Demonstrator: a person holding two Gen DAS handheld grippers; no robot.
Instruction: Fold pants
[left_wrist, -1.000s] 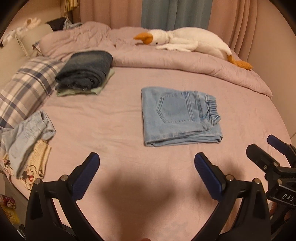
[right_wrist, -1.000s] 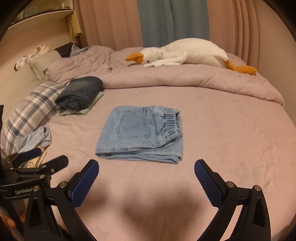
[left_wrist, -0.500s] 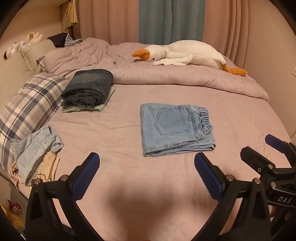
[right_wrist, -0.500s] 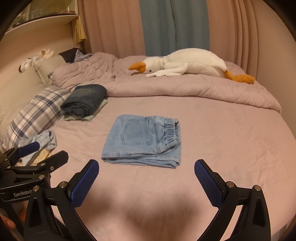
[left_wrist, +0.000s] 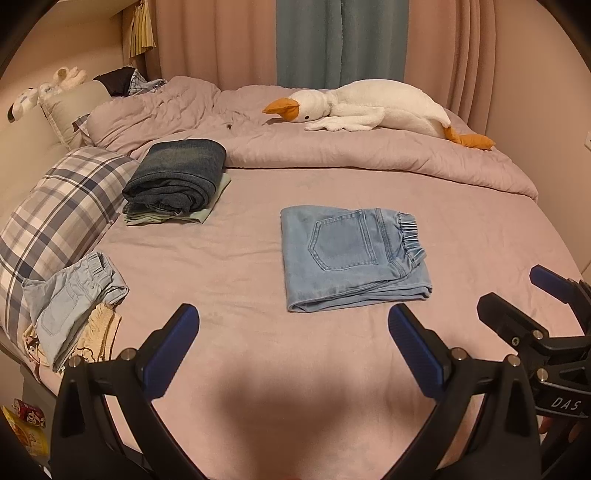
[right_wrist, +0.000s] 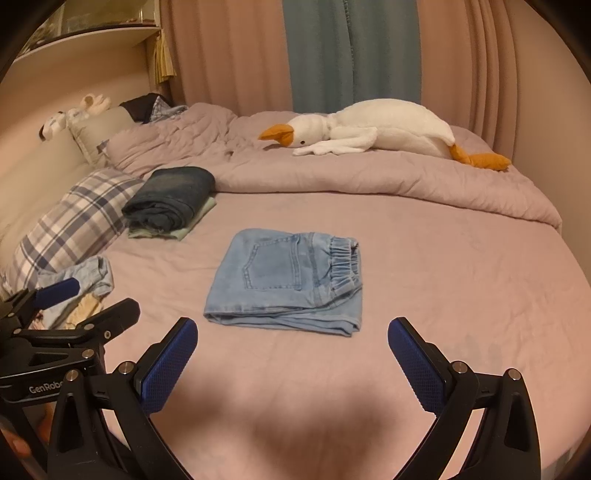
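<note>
Two hand-held grippers hover above the near edge of the bed (left_wrist: 258, 266), neither touching cloth. Far left lies a plaid pillow (left_wrist: 62, 206), with a crumpled pale denim garment (left_wrist: 70, 295) at its near end and a folded dark jeans stack (left_wrist: 177, 177) beyond. The left hand-held gripper (left_wrist: 293, 338) stands wide and empty. The folded light-blue jeans (left_wrist: 347, 254) lie mid-bed, well apart from both. The right hand-held gripper (right_wrist: 291, 347) gapes wide, empty too. A plush goose (right_wrist: 373, 129) rests on the duvet.
</note>
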